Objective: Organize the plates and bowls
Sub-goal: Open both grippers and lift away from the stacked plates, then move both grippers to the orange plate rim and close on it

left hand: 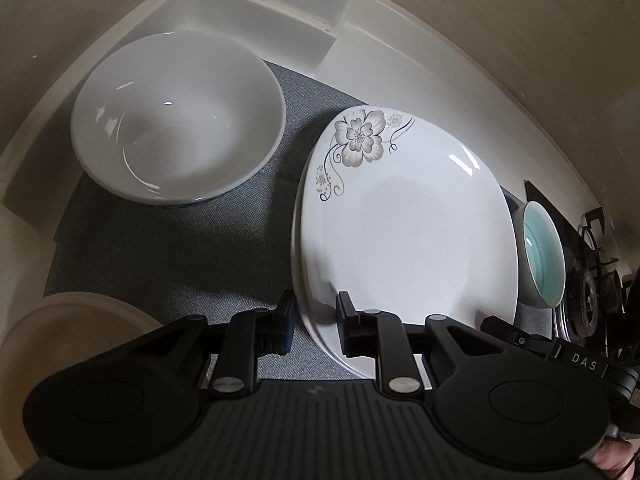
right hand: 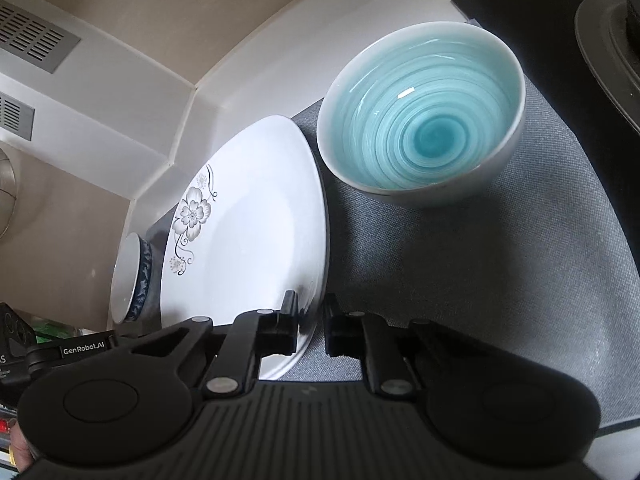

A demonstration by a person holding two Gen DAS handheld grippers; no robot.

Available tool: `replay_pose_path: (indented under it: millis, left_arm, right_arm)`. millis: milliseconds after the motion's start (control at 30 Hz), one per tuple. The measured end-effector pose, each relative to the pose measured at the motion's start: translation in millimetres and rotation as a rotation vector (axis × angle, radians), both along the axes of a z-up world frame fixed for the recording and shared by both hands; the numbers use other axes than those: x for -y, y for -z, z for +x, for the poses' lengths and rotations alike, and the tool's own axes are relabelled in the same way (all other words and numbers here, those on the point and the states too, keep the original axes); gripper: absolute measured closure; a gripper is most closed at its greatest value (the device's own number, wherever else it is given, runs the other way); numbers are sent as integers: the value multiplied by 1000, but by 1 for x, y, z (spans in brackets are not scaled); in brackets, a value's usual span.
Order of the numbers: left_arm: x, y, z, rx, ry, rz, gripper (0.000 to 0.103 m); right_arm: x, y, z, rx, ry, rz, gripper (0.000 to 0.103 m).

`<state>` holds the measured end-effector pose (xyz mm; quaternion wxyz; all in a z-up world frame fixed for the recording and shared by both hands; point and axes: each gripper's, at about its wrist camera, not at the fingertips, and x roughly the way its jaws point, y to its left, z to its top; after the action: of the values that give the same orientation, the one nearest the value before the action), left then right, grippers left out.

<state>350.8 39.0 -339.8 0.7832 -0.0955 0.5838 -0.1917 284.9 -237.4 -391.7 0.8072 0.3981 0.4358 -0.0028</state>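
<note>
Left wrist view: a grey mat lies on the counter. The biggest dish on it is the plate, white with a flower. It sits in the middle of the mat, and its near rim reaches the mat's near edge. I cannot tell if it rests flat or is lifted a bit.

The white bowl stands at the mat's far left corner, apart from the plate. The blue bowl stands near the mat's right edge, just beside the plate's right rim.

The left gripper has its jaws narrow, pinching the plate's near left rim. In the right wrist view, the right gripper has its jaws nearly closed on the near right rim.

What could go wrong, I think:
- The plate is smooth and shiny, and both grips are only on the thin rim. It could slip out and crack if it is lifted fast.
- If one hand goes up more than the other, the plate could tip and slide away.
- If the plate swings right, it could bump the blue bowl and push it toward the black stove.
</note>
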Motion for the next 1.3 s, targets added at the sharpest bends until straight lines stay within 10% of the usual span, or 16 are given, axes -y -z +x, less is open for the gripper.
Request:
replay_pose_path:
  millis: [433,533,867,1033,1167,1300]
  left_arm:
    - [-2,3,-7,-81,-18,-69,79]
    - [-5,-4,-19,-77,-13,-84,66]
    - [-20,-58,-94,150,49,19,37]
    - [-38,-63,-136,172,40,118,37]
    - [-50,-54,-160,118,54,138,38]
    - [-60,-33,-164,50,21,136,44]
  right_arm:
    - [-1,-24,-14,31,-114,-96,75]
    - [-11,-38,-34,43,-168,-183,67]
    - [-77,-50,-75,41,-348,-250,64]
    - [-119,-50,-68,76,-521,-261,47]
    - [-131,-51,-62,62,-538,-318,3]
    - [-152,-59,-66,56,-545,-590,0]
